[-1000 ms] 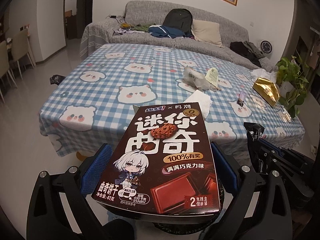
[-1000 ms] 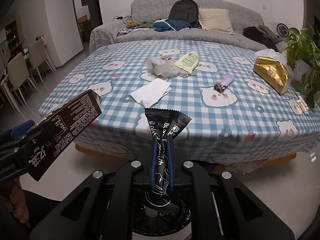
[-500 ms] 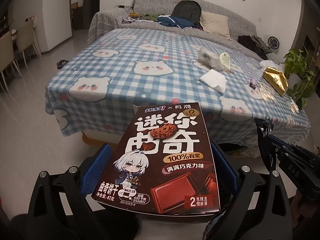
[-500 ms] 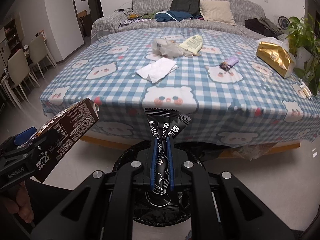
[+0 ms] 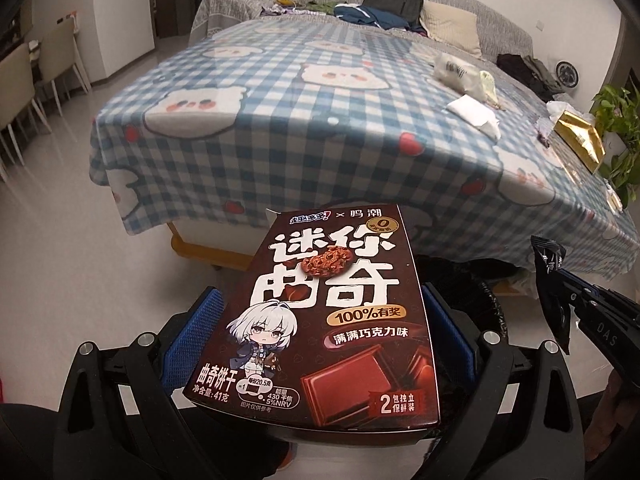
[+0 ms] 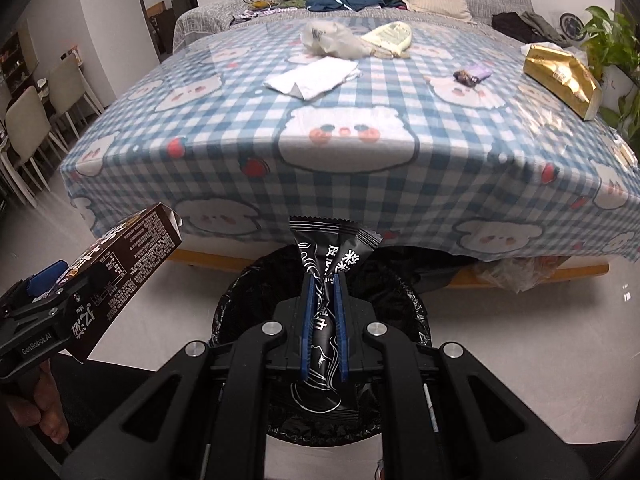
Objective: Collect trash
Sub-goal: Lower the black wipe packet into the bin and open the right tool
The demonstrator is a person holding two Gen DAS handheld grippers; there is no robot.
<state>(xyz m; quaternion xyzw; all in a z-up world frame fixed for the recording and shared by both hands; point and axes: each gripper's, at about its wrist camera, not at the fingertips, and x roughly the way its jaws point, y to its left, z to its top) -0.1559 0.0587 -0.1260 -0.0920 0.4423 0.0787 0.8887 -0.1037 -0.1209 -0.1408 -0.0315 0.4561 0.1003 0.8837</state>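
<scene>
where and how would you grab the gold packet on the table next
Judging by its pose, take the gold packet across its narrow width near the raised middle ridge, coming down from above. It lies flat and long by the table's right edge, with free cloth along both long sides for the fingers.

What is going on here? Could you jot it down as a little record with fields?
left gripper: fingers shut on the brown cookie box
right gripper: fingers shut on the black snack wrapper
bin: black-lined, on the floor right below the wrapper
table: blue checked cloth with bear faces
left on table: white tissue, crumpled clear bag, small purple wrapper, gold tissue pack
</scene>
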